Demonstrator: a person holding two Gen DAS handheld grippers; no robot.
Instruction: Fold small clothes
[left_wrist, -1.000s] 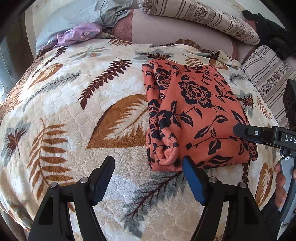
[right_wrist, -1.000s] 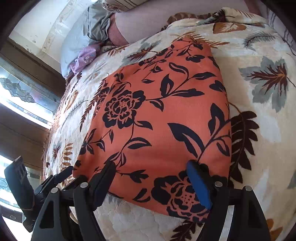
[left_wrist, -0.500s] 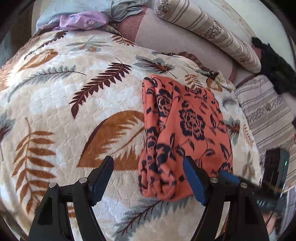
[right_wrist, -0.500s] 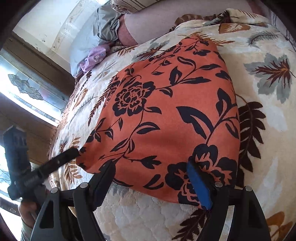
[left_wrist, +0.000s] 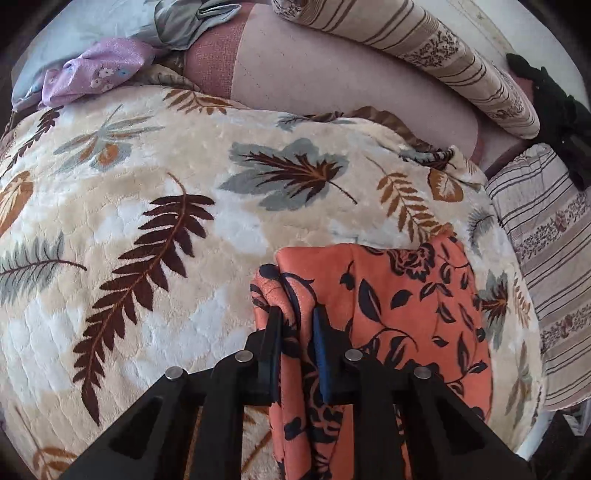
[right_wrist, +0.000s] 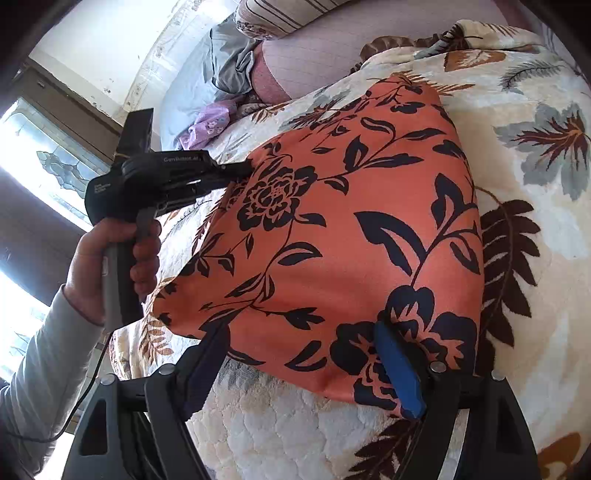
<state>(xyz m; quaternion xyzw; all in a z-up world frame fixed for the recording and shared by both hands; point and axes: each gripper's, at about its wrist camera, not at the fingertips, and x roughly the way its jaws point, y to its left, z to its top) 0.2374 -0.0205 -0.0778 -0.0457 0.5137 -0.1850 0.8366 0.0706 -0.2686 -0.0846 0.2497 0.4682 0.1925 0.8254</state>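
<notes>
My left gripper (left_wrist: 295, 326) is closing its jaws on the bunched edge of the folded orange garment with black flower print (left_wrist: 406, 314), and the fabric fills the narrow gap between the pads. The garment lies on the cream plush blanket with leaf pattern (left_wrist: 147, 184). My right gripper (right_wrist: 306, 365) stands wide apart at the garment's near edge; its blue-padded finger (right_wrist: 397, 363) rests on the cloth, the other sits just under the hem. I cannot tell how many layers the left jaws have caught; the gripper body hides the fold below.
</notes>
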